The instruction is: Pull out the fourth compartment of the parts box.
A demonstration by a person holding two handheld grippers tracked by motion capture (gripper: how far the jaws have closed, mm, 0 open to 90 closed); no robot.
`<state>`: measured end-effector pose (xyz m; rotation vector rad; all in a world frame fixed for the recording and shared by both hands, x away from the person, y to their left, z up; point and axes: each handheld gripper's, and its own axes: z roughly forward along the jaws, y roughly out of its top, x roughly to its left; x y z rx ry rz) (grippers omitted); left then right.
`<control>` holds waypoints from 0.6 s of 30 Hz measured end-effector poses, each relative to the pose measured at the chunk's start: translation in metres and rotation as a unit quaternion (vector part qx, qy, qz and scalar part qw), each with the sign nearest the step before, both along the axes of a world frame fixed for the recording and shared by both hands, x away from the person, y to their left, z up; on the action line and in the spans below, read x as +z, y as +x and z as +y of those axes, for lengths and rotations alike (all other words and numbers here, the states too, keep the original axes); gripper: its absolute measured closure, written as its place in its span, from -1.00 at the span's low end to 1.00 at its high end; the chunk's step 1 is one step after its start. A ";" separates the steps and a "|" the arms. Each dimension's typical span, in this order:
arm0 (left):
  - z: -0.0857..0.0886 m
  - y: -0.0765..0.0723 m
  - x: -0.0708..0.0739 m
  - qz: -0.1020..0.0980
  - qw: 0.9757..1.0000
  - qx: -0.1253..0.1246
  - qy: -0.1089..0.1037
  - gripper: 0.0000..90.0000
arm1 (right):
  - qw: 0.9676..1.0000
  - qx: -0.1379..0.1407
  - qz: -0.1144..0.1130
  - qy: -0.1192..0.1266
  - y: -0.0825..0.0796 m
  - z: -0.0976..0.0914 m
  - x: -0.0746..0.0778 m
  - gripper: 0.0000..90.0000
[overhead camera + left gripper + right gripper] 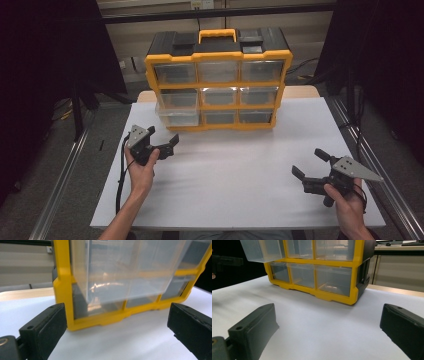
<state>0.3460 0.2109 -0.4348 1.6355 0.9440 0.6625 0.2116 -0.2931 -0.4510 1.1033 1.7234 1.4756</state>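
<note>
The left gripper (167, 144) has its fingers (46, 327) spread wide, holding nothing, just near the clear drawer (175, 116) that sticks out of the middle row's left column of the yellow drawer cabinet (219, 85). The cabinet stands at the far middle of the white bench (235, 175). The right gripper (310, 165) hovers low at the near right, well apart, fingers (254, 327) open and empty.
</note>
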 end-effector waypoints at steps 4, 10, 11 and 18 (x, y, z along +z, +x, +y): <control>0.004 -0.017 -0.002 -0.021 1.000 -0.004 0.019 -0.94 | 1.000 0.001 -0.003 -0.002 0.000 0.002 0.001 -0.99; 0.010 -0.039 -0.014 -0.008 1.000 0.017 -0.004 -0.94 | 1.000 0.003 -0.005 -0.008 -0.001 0.006 0.002 -0.99; 0.012 -0.041 -0.014 -0.007 1.000 0.016 -0.014 -0.94 | 1.000 0.001 -0.004 -0.008 -0.001 0.006 0.002 -0.99; 0.026 -0.062 -0.012 -0.021 1.000 0.014 -0.003 -0.95 | 1.000 -0.003 0.002 -0.008 0.000 0.004 0.001 -0.99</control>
